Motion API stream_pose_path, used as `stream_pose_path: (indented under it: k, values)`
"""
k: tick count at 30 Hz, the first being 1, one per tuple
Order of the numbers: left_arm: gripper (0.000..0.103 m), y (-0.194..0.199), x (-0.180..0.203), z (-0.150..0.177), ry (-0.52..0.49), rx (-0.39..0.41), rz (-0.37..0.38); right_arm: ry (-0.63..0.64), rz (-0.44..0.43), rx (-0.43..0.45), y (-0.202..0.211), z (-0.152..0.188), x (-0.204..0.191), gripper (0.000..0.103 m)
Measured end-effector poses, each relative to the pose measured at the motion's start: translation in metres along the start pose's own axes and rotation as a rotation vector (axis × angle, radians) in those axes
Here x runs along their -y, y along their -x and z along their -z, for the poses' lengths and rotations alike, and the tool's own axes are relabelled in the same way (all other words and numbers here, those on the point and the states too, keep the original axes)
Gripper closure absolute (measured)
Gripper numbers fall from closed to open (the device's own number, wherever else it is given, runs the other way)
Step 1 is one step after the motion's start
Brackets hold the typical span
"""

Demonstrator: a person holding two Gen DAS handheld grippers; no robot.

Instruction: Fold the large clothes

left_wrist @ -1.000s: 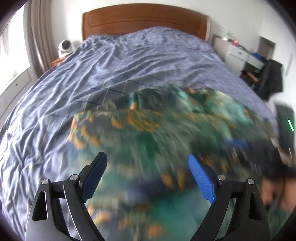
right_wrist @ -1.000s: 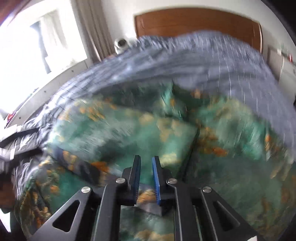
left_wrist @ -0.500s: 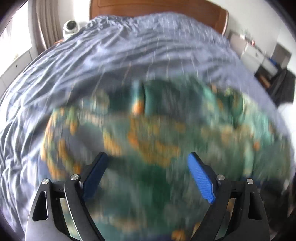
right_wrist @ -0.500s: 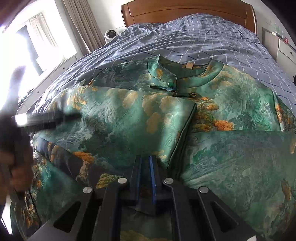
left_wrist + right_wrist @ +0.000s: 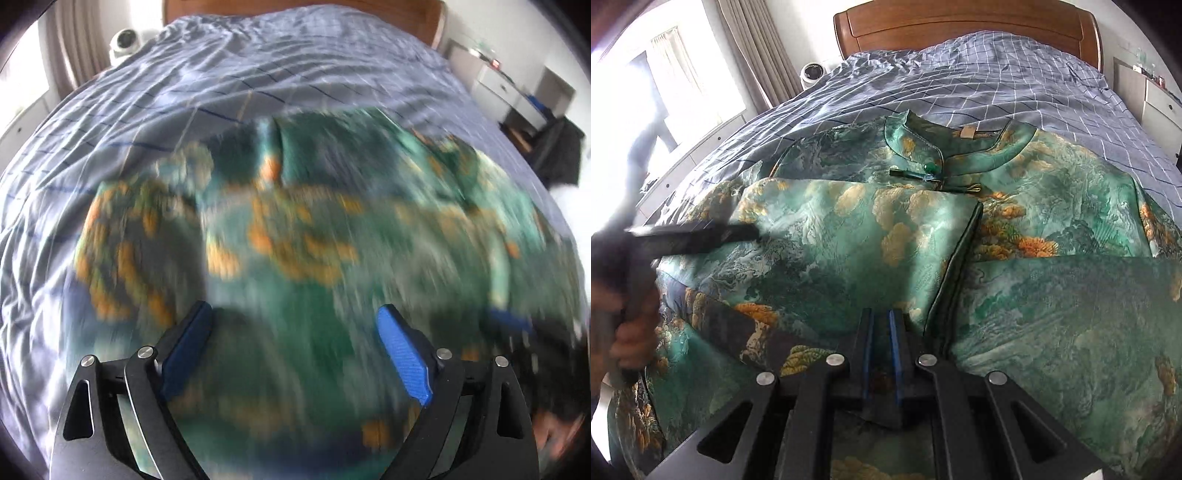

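Green brocade of the dress [image 5: 857, 236] is spread on the checked bedspread [image 5: 997, 74], collar far ahead. A fold of it is pinched between the right gripper [image 5: 881, 332] pads. The left gripper [image 5: 295, 332] is held wide above blurred cloth, nothing gripped.

A large green satin garment [image 5: 1052, 206] with a woven landscape pattern and orange-gold flower clusters lies spread flat across the near half of the bed, its stand-up collar [image 5: 916, 136] pointing toward the headboard edge. The collar is closed by a knotted frog fastening with a green bead [image 5: 929, 168], and a pale label shows inside the neck. A piped-edged panel [image 5: 857, 236] is folded inward over the chest from the window side of the bed; a second fold [image 5: 1071, 325] overlaps the lower part on the opposite side. In the left wrist view the same cloth [image 5: 314, 258] is smeared by blur
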State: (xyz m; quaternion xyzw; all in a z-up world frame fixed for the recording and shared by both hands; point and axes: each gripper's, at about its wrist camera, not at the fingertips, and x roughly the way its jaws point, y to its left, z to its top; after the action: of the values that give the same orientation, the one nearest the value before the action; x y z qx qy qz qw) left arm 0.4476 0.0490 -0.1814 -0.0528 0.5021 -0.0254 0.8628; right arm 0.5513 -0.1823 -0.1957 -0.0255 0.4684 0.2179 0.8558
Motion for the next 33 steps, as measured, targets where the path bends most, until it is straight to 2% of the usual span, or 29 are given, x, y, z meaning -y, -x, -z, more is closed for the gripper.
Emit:
stream_pose_path:
  k: [6,9,11,12,13,15,19,23,28,33]
  values:
    - [0.011,0.027,0.007,0.039,-0.047,-0.026,0.026,0.036,0.043,-0.014,0.0,-0.001,-0.007,0.096]
    - [0.011,0.049,0.015,0.059,-0.089,-0.032,-0.005,0.048,0.076,-0.03,0.004,-0.003,-0.012,0.096]
    - [0.011,0.068,0.019,0.077,-0.094,-0.021,0.027,0.033,0.084,-0.02,0.018,-0.004,-0.016,0.091]
    - [0.01,0.077,0.019,0.088,-0.096,-0.007,0.037,0.025,0.086,-0.002,0.028,-0.003,-0.018,0.083]
    - [0.01,0.087,0.021,0.099,-0.103,0.01,0.035,0.018,0.089,0.017,0.039,-0.002,-0.021,0.061]
    - [0.009,0.107,0.028,0.123,-0.127,0.045,0.019,0.015,0.111,0.06,0.064,0.004,-0.027,0.037]
    - [0.008,0.134,0.043,0.169,-0.168,0.082,0.0,0.061,0.109,0.133,0.122,0.031,-0.044,0.037]
    - [0.008,0.147,0.056,0.204,-0.181,0.088,0.01,0.082,0.117,0.155,0.164,0.072,-0.048,0.037]
    - [0.008,0.152,0.075,0.229,-0.237,0.101,-0.001,0.097,0.148,0.16,0.193,0.125,-0.054,0.037]
    - [0.008,0.156,0.087,0.241,-0.263,0.116,-0.004,0.092,0.139,0.122,0.197,0.166,-0.061,0.037]
